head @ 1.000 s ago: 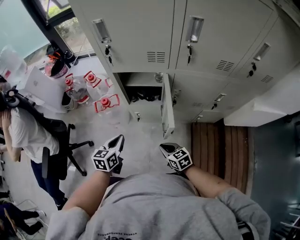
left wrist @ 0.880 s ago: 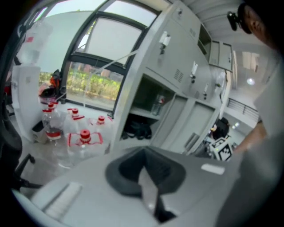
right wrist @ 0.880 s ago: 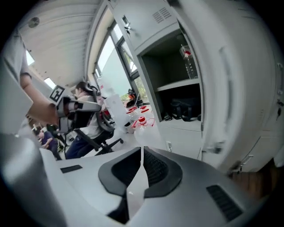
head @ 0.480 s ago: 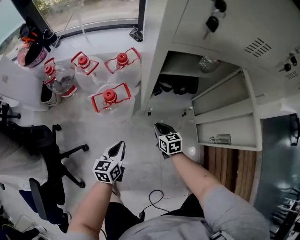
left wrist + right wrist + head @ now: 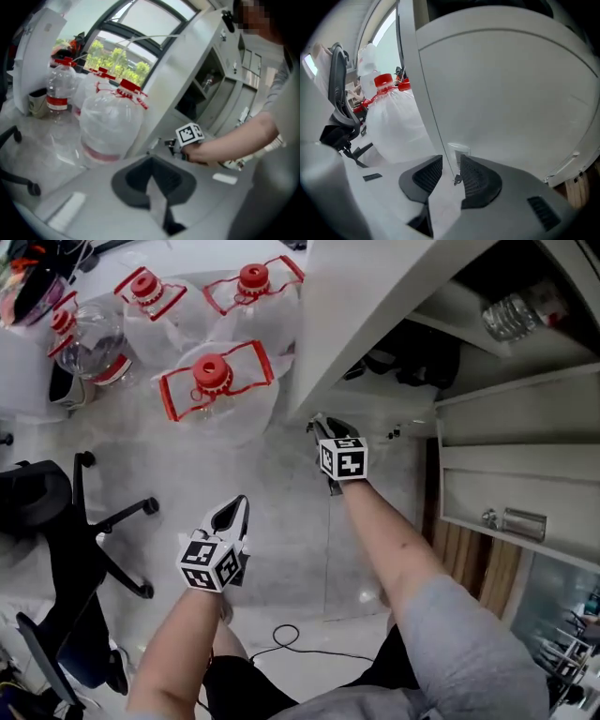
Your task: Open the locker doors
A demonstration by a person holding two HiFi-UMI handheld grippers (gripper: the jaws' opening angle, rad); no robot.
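Jaws of the right gripper (image 5: 451,165) have just been opening and stand partly apart, gripping nothing. They straddle the small key (image 5: 457,179) under a low locker door's (image 5: 511,93) handle plate (image 5: 458,151). The left gripper (image 5: 153,174), closed and empty, hangs well back.

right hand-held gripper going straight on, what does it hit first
Probably the key on the closed locker door, showing in the gap of the right hand-held gripper, whose jaws have just been opening.
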